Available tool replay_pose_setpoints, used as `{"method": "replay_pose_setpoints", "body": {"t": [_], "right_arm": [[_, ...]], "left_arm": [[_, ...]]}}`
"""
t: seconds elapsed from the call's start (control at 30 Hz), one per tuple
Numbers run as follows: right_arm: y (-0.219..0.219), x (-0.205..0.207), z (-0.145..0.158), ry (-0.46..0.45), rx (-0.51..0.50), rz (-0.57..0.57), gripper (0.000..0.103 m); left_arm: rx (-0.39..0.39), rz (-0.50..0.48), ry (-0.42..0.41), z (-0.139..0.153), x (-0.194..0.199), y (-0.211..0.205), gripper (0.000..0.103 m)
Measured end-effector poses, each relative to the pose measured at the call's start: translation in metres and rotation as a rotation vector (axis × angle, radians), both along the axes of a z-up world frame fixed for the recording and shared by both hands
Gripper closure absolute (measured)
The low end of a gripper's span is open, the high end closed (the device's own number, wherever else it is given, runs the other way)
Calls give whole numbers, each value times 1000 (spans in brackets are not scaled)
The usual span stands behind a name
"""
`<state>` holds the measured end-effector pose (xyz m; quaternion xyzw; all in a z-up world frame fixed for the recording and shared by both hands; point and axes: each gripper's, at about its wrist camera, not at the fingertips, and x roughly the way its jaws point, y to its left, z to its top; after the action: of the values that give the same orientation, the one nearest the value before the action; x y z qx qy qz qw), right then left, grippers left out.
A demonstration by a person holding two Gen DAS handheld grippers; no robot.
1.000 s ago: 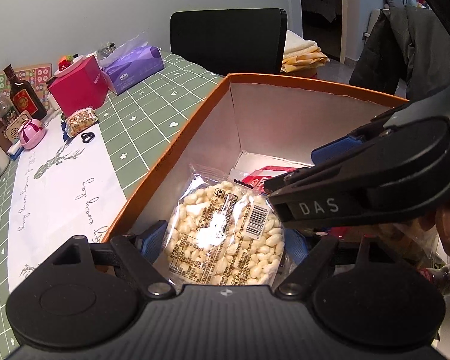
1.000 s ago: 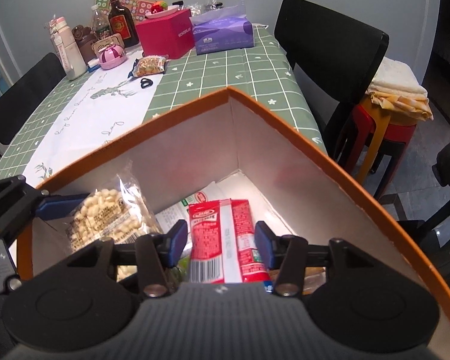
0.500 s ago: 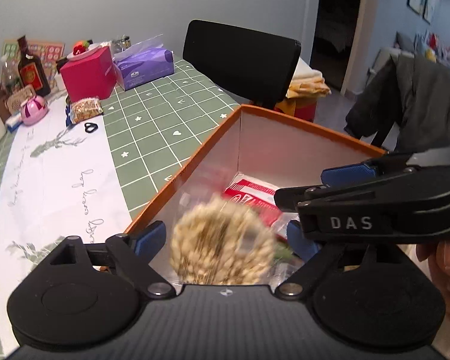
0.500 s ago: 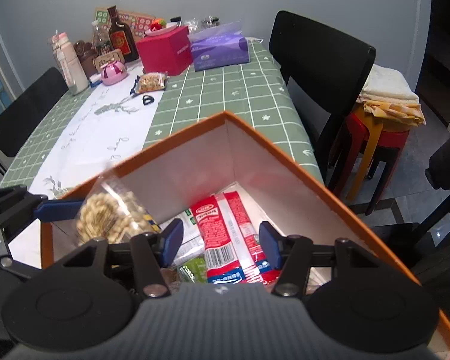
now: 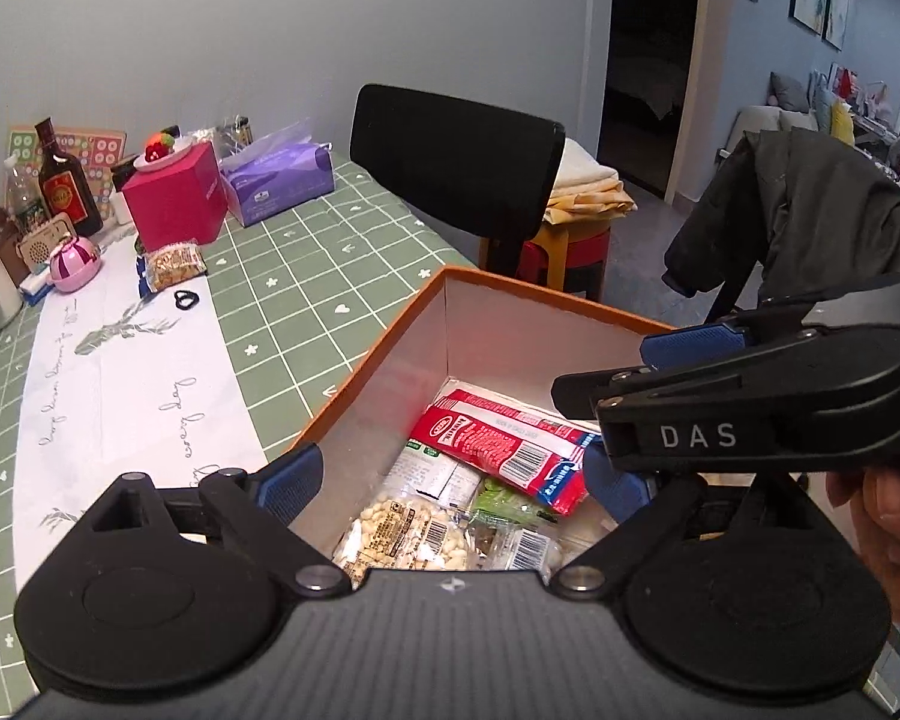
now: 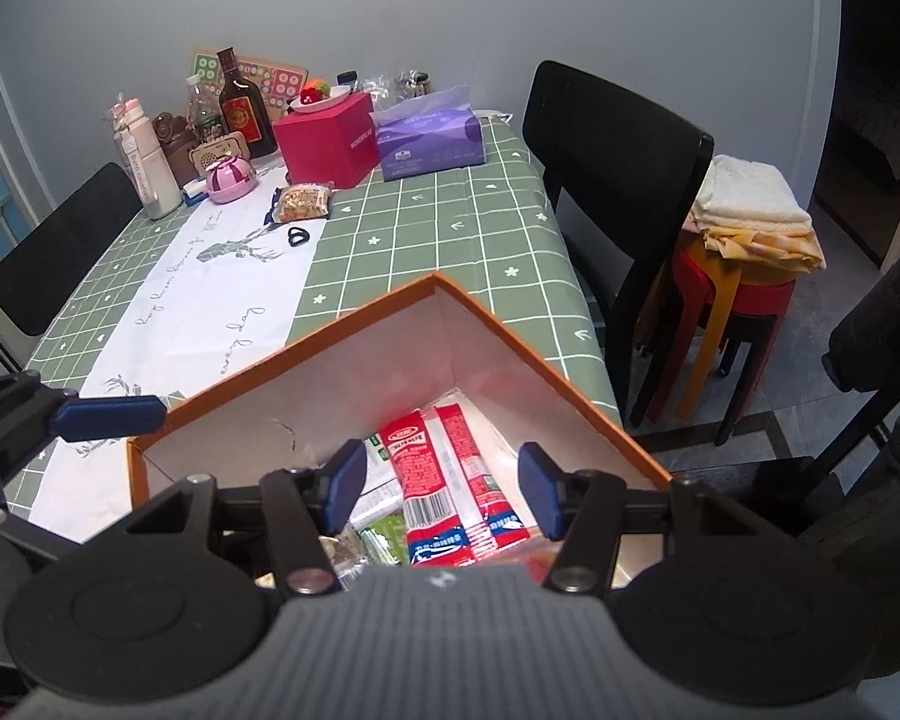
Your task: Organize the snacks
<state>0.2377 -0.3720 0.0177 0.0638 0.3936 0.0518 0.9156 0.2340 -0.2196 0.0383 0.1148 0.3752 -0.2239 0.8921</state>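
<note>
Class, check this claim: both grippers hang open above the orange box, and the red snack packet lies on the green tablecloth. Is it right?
Not quite. The red snack packet lies inside the orange box, not on the tablecloth, as the right wrist view shows. The rest holds.

You have an orange-rimmed box (image 5: 384, 348) with white inner walls standing open at the near end of the table. Inside it your red and white packet (image 5: 504, 441) lies flat on top, slanting across the heap. Below it your clear bag of pale nuts (image 5: 402, 531) lies label up, beside a green wrapper (image 5: 504, 501) and a white packet (image 5: 432, 468). Far up the table one more snack bag (image 6: 303, 202) lies flat, well apart from the box
</note>
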Motion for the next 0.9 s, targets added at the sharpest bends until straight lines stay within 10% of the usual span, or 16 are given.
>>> {"method": "replay_pose_setpoints", "body": {"t": [0.43, 0.9], "right_arm": [[18, -116, 69, -179, -49, -54, 30], [17, -198, 35, -131, -26, -227, 19]], "left_arm": [[-141, 76, -86, 45, -79, 40, 0], [-210, 225, 10, -2, -112, 54, 0]]}}
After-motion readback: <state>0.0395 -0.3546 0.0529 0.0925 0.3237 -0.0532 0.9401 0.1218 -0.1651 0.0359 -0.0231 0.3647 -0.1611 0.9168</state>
